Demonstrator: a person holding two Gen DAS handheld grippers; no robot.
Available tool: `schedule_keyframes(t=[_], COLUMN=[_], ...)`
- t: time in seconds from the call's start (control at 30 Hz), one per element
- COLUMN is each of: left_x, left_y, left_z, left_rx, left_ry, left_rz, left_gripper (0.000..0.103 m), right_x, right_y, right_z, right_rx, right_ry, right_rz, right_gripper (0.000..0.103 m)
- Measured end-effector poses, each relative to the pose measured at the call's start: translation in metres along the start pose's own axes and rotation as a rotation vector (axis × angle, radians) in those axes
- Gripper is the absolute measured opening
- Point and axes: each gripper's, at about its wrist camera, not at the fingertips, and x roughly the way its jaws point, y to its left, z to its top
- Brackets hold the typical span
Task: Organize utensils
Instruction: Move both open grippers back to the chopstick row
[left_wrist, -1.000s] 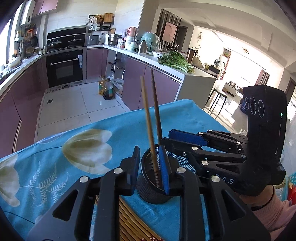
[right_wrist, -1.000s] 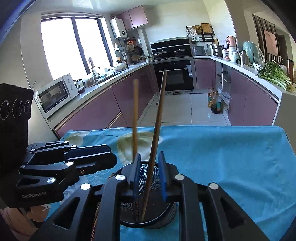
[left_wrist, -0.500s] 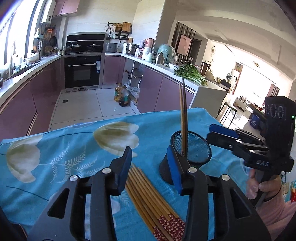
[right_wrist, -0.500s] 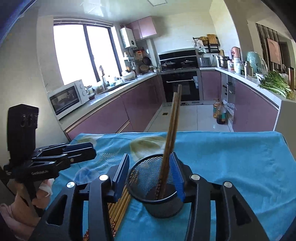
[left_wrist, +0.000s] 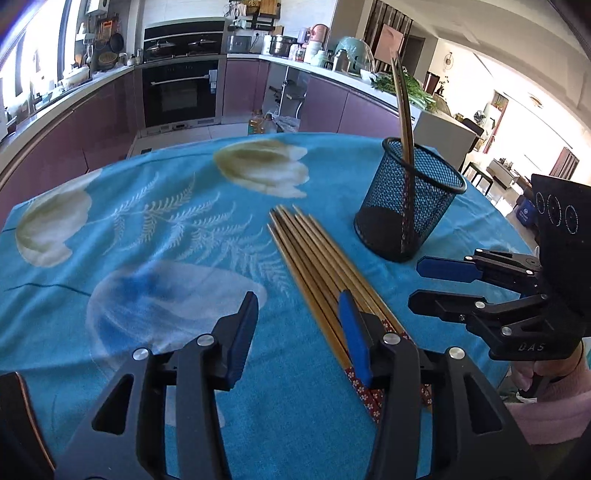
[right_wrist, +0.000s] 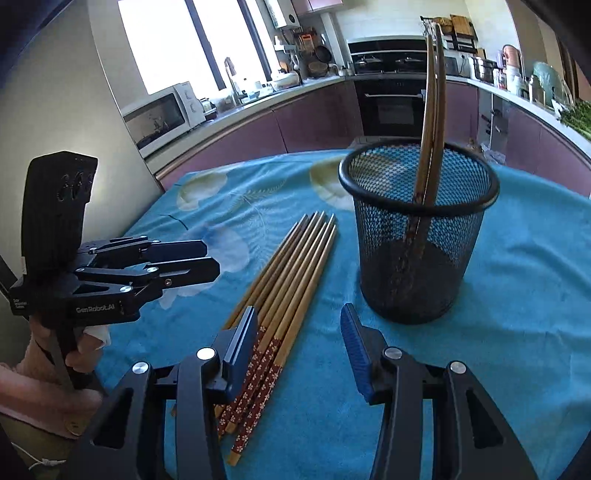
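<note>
A black mesh cup (left_wrist: 410, 206) (right_wrist: 417, 236) stands on the blue flowered tablecloth with two chopsticks (left_wrist: 404, 110) (right_wrist: 430, 110) upright in it. Several wooden chopsticks with red patterned ends (left_wrist: 325, 269) (right_wrist: 284, 291) lie side by side on the cloth to the cup's left. My left gripper (left_wrist: 299, 332) is open and empty, low over the near ends of the loose chopsticks; it also shows in the right wrist view (right_wrist: 207, 264). My right gripper (right_wrist: 299, 347) is open and empty, just in front of the cup and the chopsticks; the left wrist view shows it (left_wrist: 419, 284) right of the pile.
The tablecloth (left_wrist: 147, 240) covers the table, whose far edge drops to the kitchen floor. Purple cabinets, an oven (left_wrist: 181, 92) and a microwave (right_wrist: 162, 114) stand well behind.
Both grippers have opened and drawn back from the mesh cup, leaving the two chopsticks standing in it. The pile of loose chopsticks has come into view.
</note>
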Motion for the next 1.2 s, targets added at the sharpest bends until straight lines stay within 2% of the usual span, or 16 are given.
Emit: schedule_keyframes(t=[0.5, 0.87, 1.03, 1.2], left_x=[0.027, 0.03, 0.027, 0.031], left_y=[-0.013, -0.01, -0.006, -0.004], left_z=[-0.012, -0.013, -0.014, -0.01], left_rx=[0.034, 0.027, 0.022, 0.017], left_ry=[0.075, 0.082, 0.087, 0.09], left_rz=[0.056, 0.077, 0.078, 0.08], left_gripper=[0.045, 0.047, 0.04, 0.039], right_x=[0.008, 0.016, 0.016, 0.023], right_y=[0.005, 0.008, 0.007, 0.015], right_z=[-0.007, -0.007, -0.006, -0.004], right_rx=[-0.024, -0.035, -0.037, -0.067], right_ry=[0.033, 0.043, 0.052, 0.065], right_rz=[-0.074, -0.106, -0.13, -0.151], right_gripper=[0.045, 0.044, 0.04, 0.035])
